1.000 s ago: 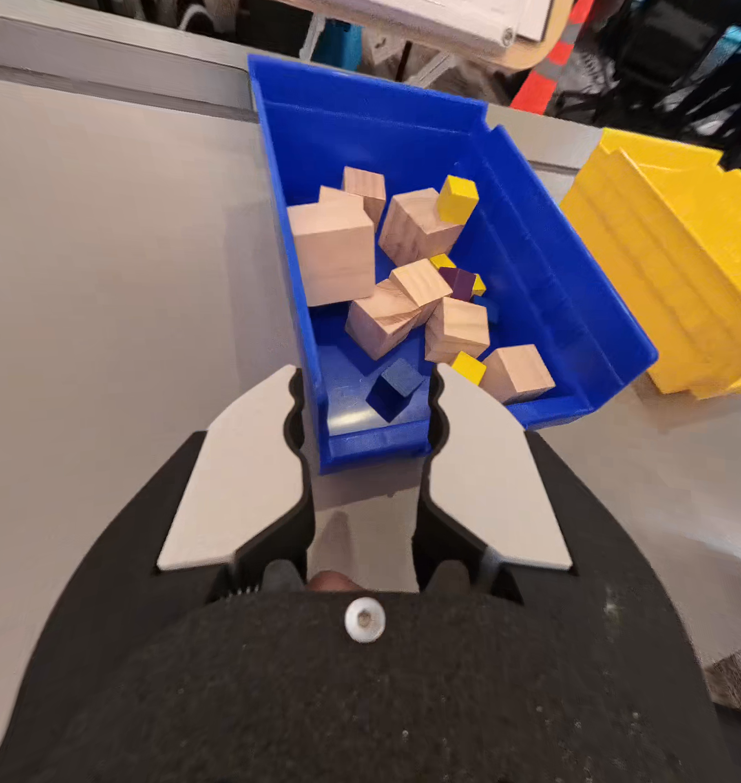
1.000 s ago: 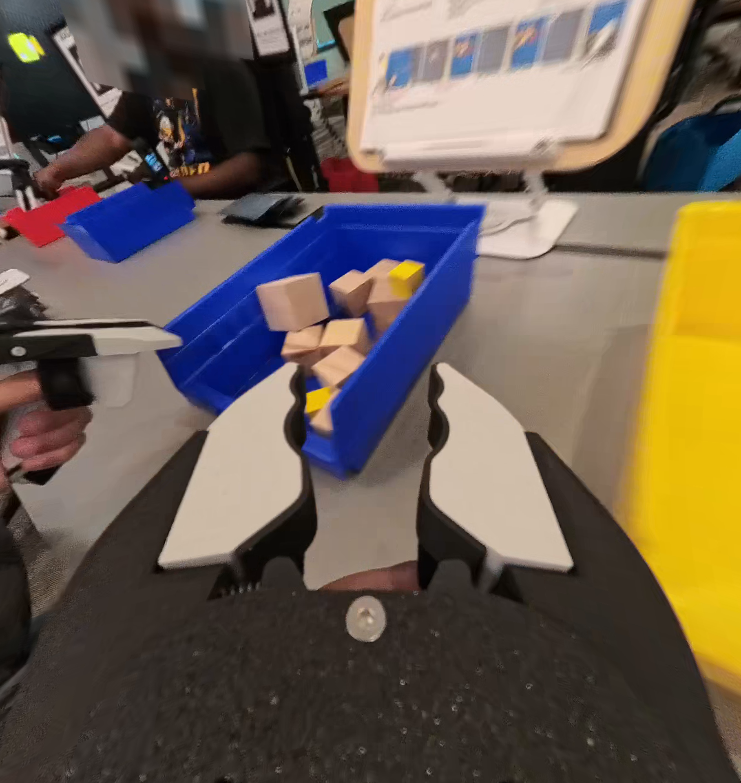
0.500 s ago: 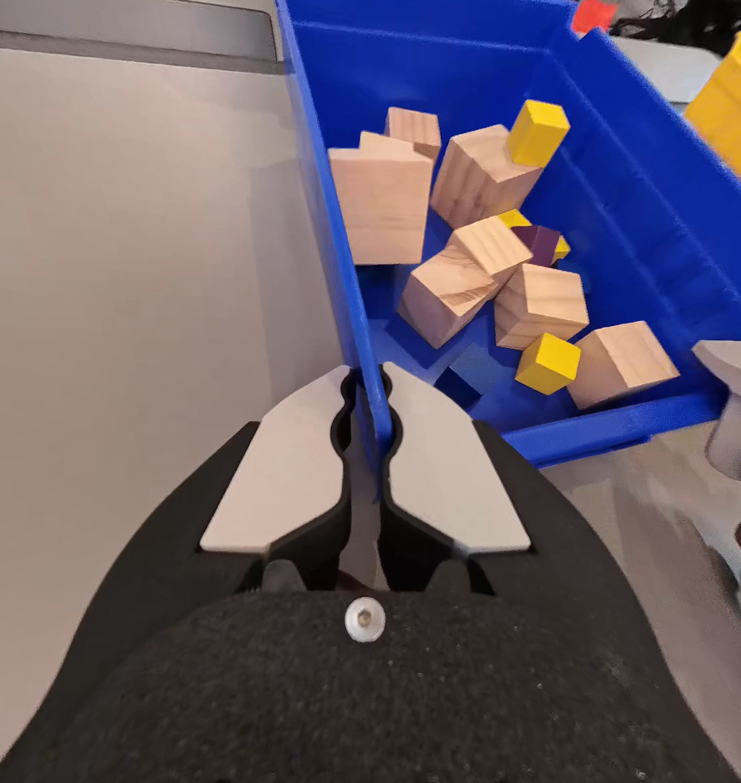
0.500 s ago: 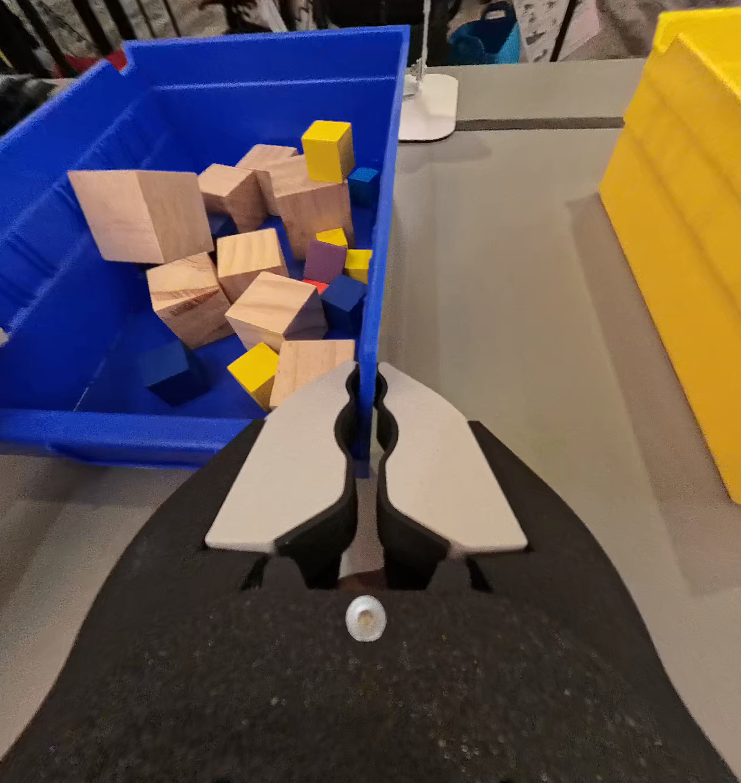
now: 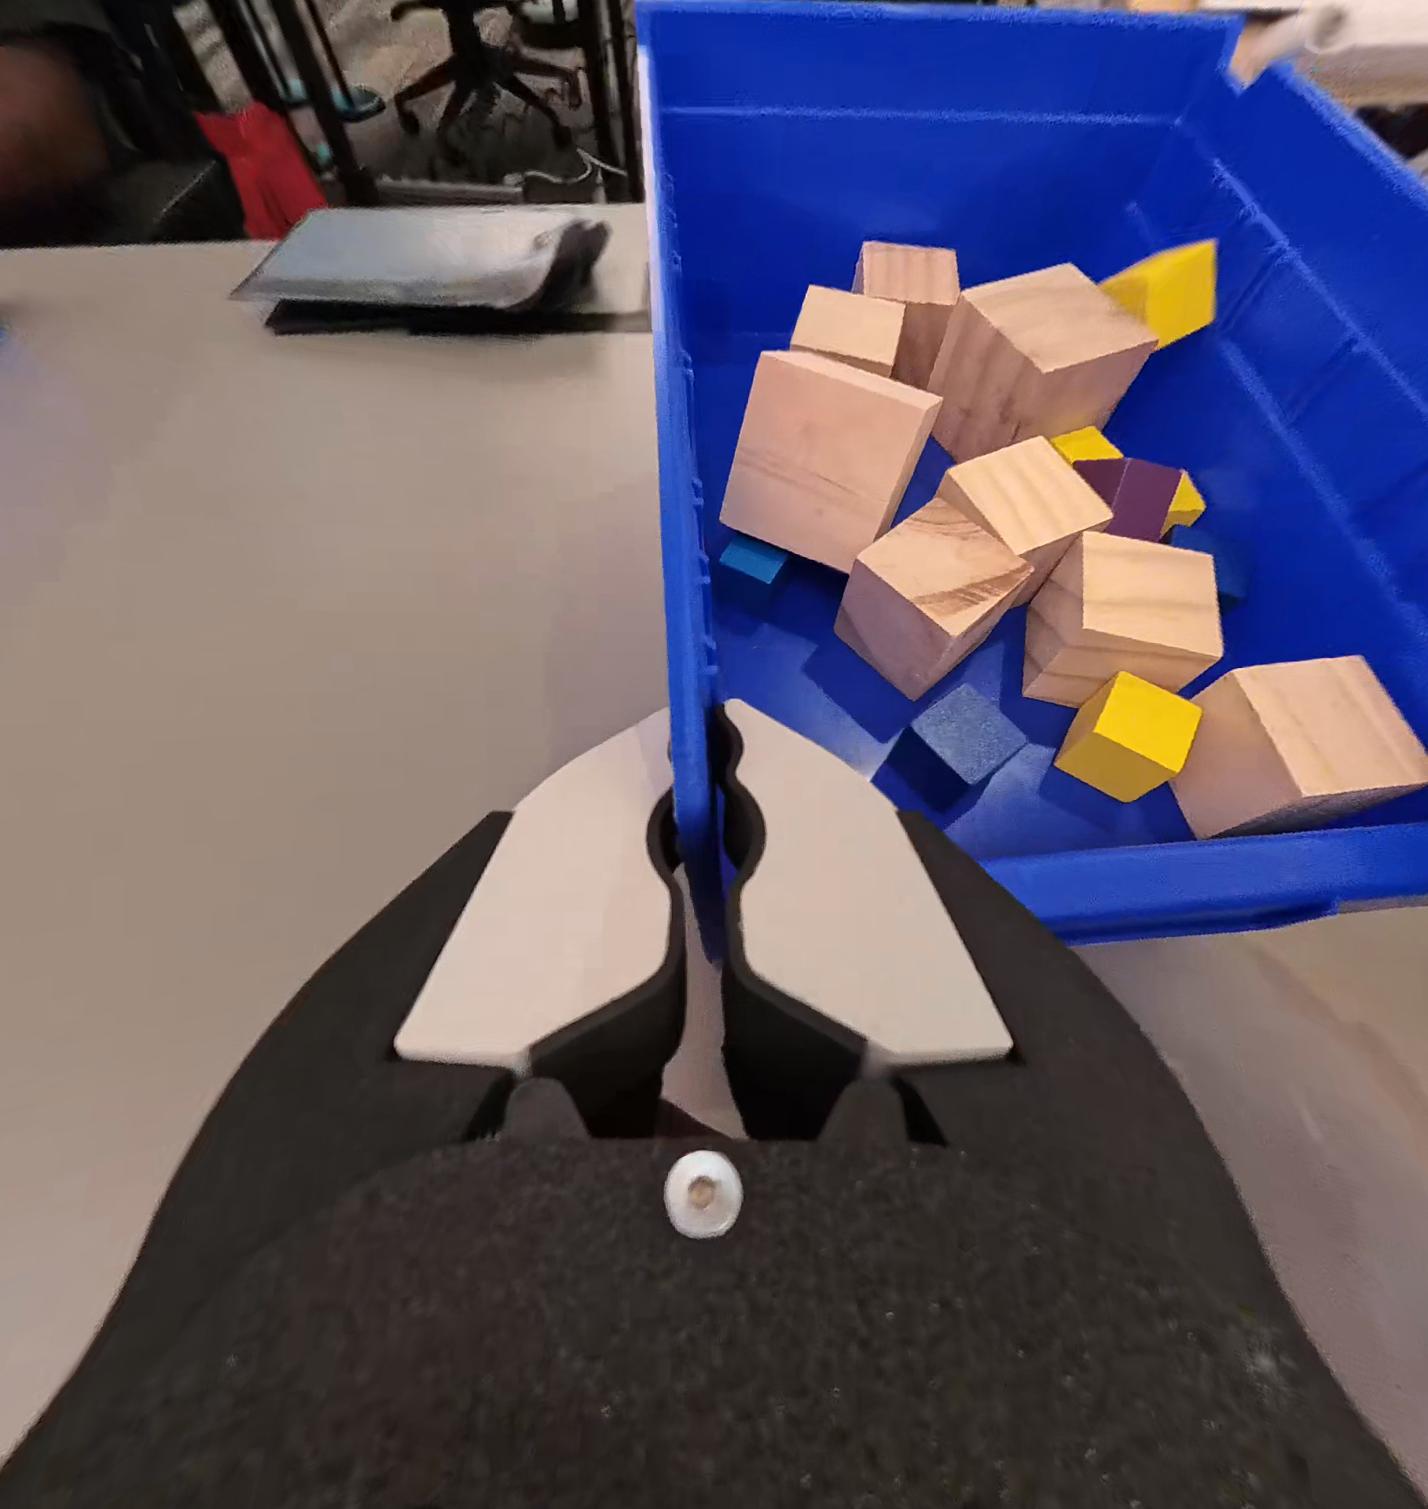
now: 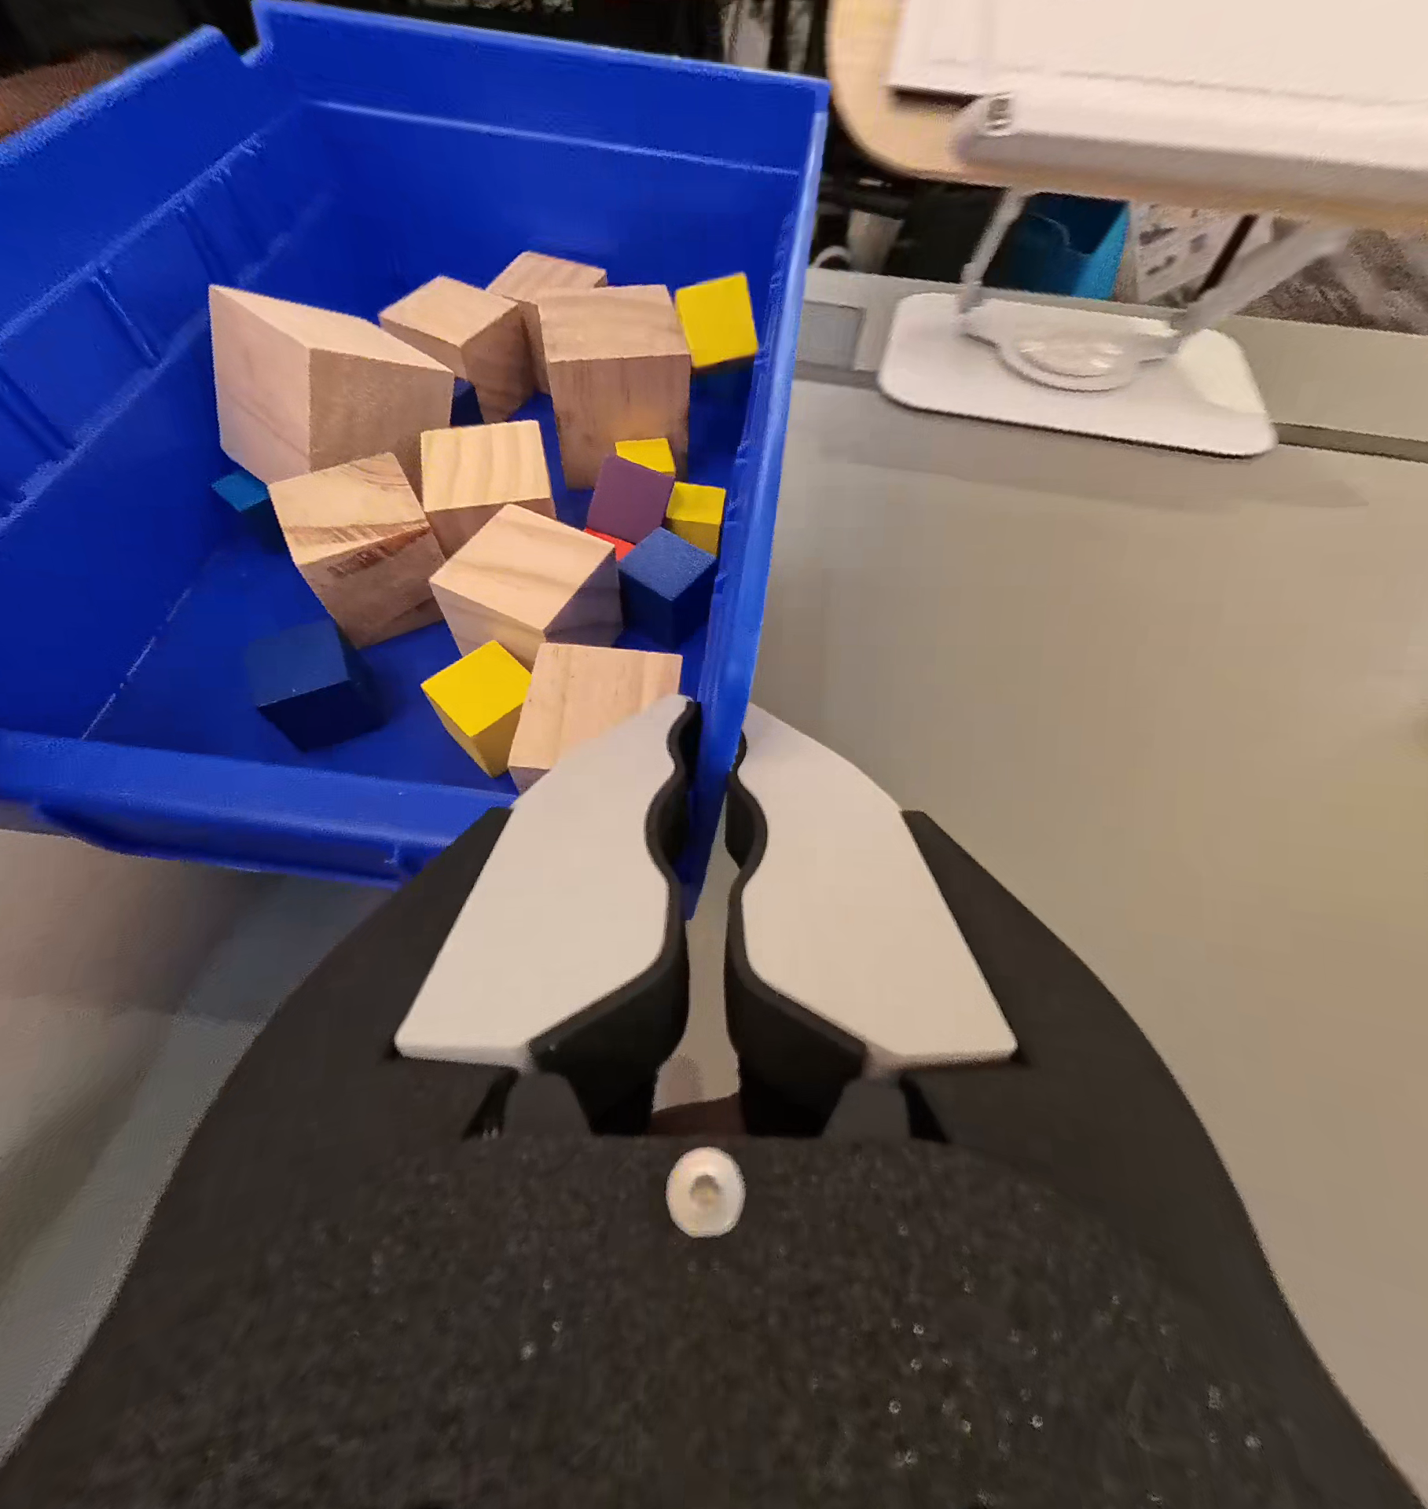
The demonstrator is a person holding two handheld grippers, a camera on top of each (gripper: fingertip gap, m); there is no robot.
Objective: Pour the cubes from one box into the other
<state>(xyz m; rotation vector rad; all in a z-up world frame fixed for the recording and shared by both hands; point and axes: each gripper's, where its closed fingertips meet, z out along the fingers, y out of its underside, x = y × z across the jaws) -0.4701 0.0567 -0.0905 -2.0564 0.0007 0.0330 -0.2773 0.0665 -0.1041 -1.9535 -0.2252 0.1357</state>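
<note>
Now both tongs clamp the blue box (image 5: 898, 163): left tongs (image 5: 698, 784) pinched on its left side wall near the front corner, right tongs (image 6: 714, 776) pinched on its right side wall, same end. Box appears lifted off the grey surface (image 5: 286, 571), judging by the shadow gap under the front lip. To do this step well: keep both grips tight and level with each other, raise evenly, swing toward the other box, then tip slowly so the load slides over the low front lip rather than jumping a side wall. Receiving box not in view now. Wooden cubes (image 5: 825, 457) sit piled mid-box, ahead of and between the tongs; one wooden cube (image 6: 588, 702) is touching the right tongs' inner finger. Small coloured cubes (image 5: 1127, 735) scattered among them, near the front lip.
</note>
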